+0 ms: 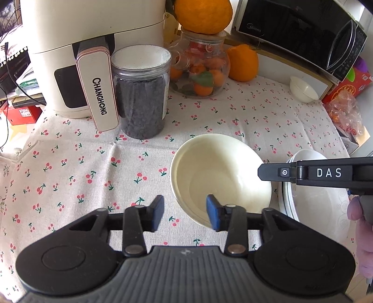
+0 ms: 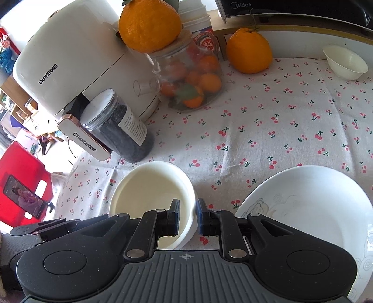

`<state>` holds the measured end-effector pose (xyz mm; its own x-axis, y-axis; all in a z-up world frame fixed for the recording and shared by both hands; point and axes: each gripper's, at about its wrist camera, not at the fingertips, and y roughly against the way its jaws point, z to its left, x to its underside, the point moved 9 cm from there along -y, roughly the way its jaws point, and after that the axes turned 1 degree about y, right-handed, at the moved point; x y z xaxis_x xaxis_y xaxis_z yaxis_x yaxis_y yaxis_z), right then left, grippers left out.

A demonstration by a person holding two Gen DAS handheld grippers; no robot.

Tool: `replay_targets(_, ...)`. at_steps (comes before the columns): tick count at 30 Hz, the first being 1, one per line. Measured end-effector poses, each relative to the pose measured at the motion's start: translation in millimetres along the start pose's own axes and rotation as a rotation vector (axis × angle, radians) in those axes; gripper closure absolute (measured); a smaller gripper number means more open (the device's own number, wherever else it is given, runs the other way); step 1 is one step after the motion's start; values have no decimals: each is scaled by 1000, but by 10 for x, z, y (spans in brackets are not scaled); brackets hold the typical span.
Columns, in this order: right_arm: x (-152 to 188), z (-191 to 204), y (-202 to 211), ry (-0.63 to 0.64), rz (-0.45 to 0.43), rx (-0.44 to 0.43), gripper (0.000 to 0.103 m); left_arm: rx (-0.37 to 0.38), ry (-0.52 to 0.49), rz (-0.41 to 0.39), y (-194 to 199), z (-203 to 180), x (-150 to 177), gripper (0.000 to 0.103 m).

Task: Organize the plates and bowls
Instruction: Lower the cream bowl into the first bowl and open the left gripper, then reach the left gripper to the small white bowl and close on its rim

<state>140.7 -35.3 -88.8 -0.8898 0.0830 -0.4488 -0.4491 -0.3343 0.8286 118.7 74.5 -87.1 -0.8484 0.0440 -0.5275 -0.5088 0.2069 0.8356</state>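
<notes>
Now the left claw (image 1: 185,213) gapes astride the cream bowl's (image 1: 221,172) rim, while the right claw (image 2: 188,219) pinches it.

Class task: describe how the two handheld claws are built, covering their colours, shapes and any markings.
Both match. The left claw and right claw have matte black bodies with round side housings, a grey ribbed centre plate bearing a small crosshair mark, black link arms with silver rivets, and blue pads. White letters "DAS" mark one side.

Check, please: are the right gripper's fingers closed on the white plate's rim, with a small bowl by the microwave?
Not quite: the right wrist view shows the right gripper closed on the rim of the cream bowl, not the white plate. The small bowl is by the microwave.
</notes>
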Motion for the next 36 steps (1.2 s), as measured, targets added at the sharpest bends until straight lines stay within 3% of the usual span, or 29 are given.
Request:
replay_targets(2,-8,-11,7,8,0,13,83,-5,-3,-17,28,-5,-24,37)
replay_targets(7,-85,-44,148,-25,-46,-9,35,-3,-5,-37,62,-50,-72,18)
replay_targets(15,-246,-247,480,-35,-133,8,23,3,-9,-57,84,-229,-160,5)
replay_targets(25,-301,-716,769,-49,-191,66,19,31,10,-87,48,-534,-408,0)
replay_targets(28,-370,-903,904,-91,-216,57,14,24,-10,-112,48,-643,-516,0)
replay_targets(36,-531,-1382,1082,-162,-240,71,14,26,-63,-126,-40,-973,-803,0)
